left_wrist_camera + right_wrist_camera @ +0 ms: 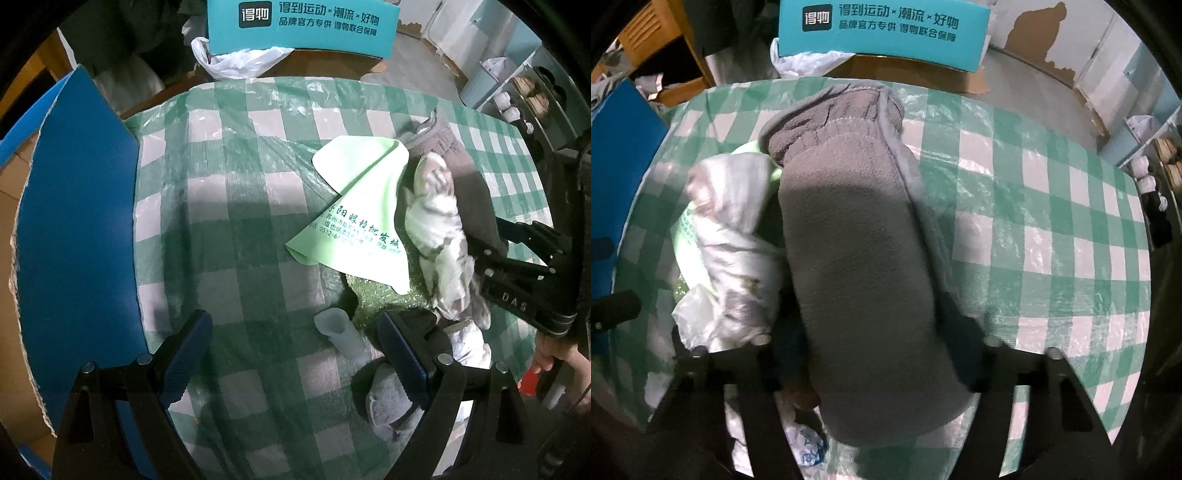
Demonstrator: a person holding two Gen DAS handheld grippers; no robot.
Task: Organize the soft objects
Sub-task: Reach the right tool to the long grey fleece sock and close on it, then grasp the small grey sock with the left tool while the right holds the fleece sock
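Observation:
A grey-brown fleece piece (871, 258) lies lengthwise on the green checked tablecloth (1052, 229) and fills the gap between the fingers of my right gripper (871, 332), which is shut on it; the fingertips are mostly hidden by the fleece. Left of it lie a crumpled white and grey cloth (727, 251) and a light green printed cloth (362, 206). My left gripper (295, 325) hangs open over the tablecloth with nothing between its blue pads. A small translucent tube (341, 336) and a grey soft item (391, 402) lie by its right finger. The right gripper (484, 251) shows at the right.
A blue board (81, 221) stands along the table's left edge. Behind the far edge are a teal printed box (303, 26) and a white plastic bag (236, 62). A shelf with small items (524, 96) stands at the far right. A hand (550, 358) holds the right gripper.

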